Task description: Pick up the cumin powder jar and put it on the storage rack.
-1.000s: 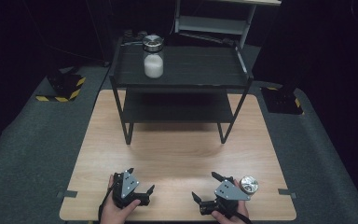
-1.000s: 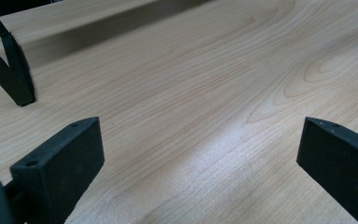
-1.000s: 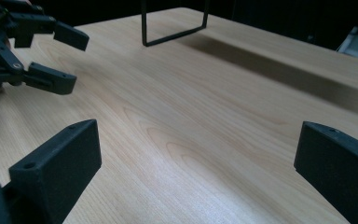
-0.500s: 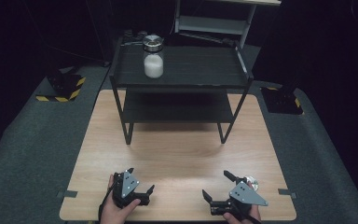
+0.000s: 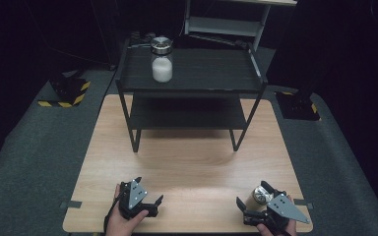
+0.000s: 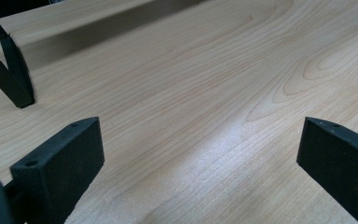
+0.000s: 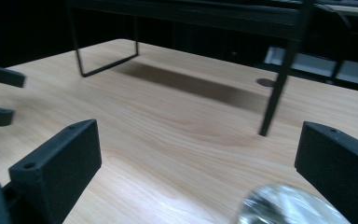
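At bench's near right corner, right claw (image 5: 252,207) is wide open, nothing gripped, w/ small metal-capped jar (image 7: 290,206) just inside its right jaw. Left claw (image 6: 200,154) wide open, empty, idle. Looks like approach step; next: centre jaws round jar, close.
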Demonstrator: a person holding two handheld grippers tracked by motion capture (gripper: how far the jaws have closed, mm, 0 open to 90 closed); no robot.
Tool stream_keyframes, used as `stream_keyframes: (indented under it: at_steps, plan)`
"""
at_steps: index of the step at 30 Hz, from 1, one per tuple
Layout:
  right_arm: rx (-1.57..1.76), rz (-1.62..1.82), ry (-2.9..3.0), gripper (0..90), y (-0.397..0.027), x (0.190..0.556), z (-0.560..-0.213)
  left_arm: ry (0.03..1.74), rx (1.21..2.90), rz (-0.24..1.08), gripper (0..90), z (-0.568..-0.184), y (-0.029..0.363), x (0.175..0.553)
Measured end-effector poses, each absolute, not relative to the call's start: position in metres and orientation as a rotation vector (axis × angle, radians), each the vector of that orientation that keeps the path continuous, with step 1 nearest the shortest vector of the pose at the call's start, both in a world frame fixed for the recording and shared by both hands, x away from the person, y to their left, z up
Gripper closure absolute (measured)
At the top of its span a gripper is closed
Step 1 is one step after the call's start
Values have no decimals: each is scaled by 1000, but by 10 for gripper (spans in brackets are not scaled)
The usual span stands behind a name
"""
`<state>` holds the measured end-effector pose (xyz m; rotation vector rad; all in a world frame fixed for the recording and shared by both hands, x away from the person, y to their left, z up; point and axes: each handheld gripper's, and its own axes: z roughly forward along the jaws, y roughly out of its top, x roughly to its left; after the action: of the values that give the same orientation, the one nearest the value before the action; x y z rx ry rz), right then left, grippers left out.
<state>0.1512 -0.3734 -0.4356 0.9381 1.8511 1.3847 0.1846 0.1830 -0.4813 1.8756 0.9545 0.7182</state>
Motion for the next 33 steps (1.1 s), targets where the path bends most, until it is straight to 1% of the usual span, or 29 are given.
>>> stream_keyframes:
  at_steps: [15, 26, 33]
  plan:
    - [986, 1291, 1786, 5, -383, 149, -442, 954, 1869, 712, 10, -482, 185, 185]
    - [1055, 1281, 1806, 6, -390, 155, -451, 950, 1873, 706, 10, -481, 185, 186]
    - [1064, 1299, 1820, 6, -397, 151, -456, 939, 1871, 710, 10, -482, 186, 185]
